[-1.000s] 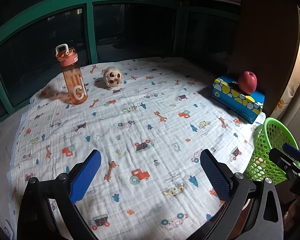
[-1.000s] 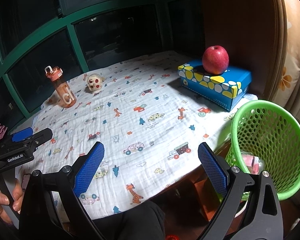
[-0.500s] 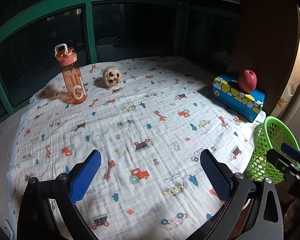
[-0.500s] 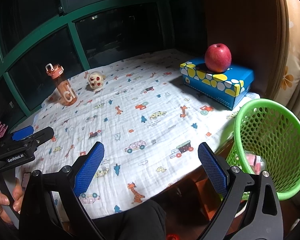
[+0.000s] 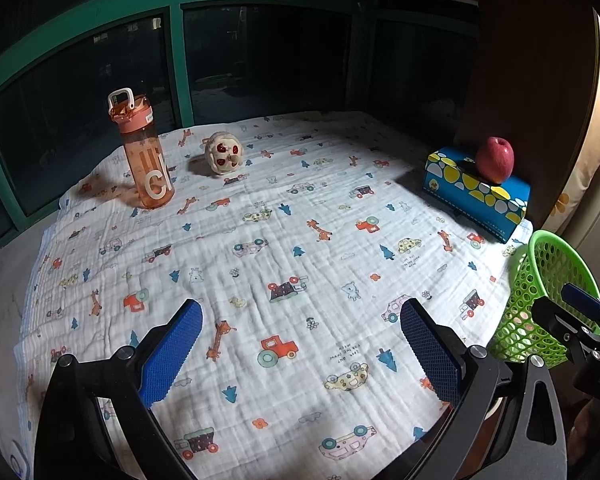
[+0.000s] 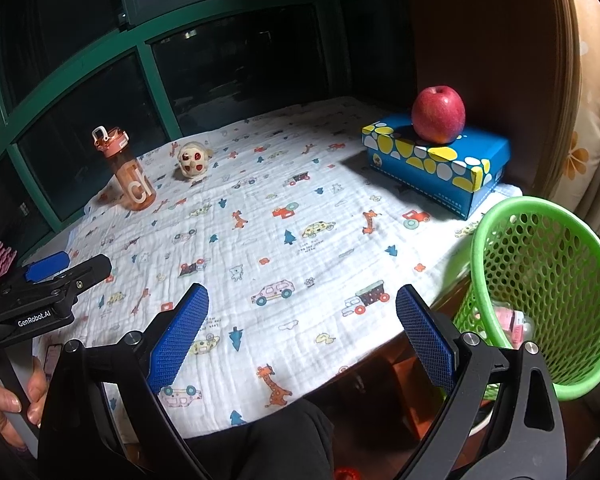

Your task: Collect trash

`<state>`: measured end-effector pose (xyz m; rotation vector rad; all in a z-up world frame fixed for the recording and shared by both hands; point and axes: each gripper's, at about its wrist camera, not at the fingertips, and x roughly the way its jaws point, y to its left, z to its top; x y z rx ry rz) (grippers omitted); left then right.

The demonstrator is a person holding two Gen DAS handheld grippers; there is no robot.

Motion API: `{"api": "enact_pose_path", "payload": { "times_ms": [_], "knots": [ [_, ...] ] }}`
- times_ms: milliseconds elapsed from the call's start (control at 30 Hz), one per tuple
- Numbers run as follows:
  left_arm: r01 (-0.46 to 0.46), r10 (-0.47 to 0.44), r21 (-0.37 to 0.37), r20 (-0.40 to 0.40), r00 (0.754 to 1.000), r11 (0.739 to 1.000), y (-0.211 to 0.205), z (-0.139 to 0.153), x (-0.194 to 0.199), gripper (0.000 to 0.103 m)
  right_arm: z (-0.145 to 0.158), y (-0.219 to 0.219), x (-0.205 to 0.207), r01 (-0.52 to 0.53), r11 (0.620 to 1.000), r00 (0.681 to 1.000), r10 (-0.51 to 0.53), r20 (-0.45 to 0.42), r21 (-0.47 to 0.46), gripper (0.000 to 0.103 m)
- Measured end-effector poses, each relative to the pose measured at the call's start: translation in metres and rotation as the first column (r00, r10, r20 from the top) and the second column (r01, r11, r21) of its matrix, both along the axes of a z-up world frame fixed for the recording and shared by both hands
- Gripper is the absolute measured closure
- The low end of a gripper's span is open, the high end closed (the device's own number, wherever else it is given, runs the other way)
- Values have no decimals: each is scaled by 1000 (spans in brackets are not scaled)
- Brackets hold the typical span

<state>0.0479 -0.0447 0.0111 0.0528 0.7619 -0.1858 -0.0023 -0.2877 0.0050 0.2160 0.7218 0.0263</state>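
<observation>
Both my left gripper (image 5: 300, 350) and right gripper (image 6: 302, 340) hover with jaws apart and empty over the surface's (image 5: 300, 248) near edge, the green basket (image 6: 548, 292) just beyond its right rim.

Table covered by a white cloth (image 5: 260, 264) printed with cartoon cars, giraffes and trees, in front of dark windows with green frames (image 5: 176, 60).

An orange water bottle (image 5: 144, 156) with a white loop handle stands upright at the far left. Near it lies a small round cream toy (image 5: 223, 153) with red spots. At the far right, a red apple (image 6: 438, 114) sits on a blue spotted box (image 6: 436, 162).
</observation>
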Motion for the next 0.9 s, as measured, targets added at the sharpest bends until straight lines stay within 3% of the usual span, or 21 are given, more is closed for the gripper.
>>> {"api": "enact_pose_path", "payload": {
  "times_ms": [900],
  "knots": [
    [-1,1,20,2,1000,1000,2,-2,3,7,-3,1,2,-1,1000,1000,2,-9,5,9]
  ]
}}
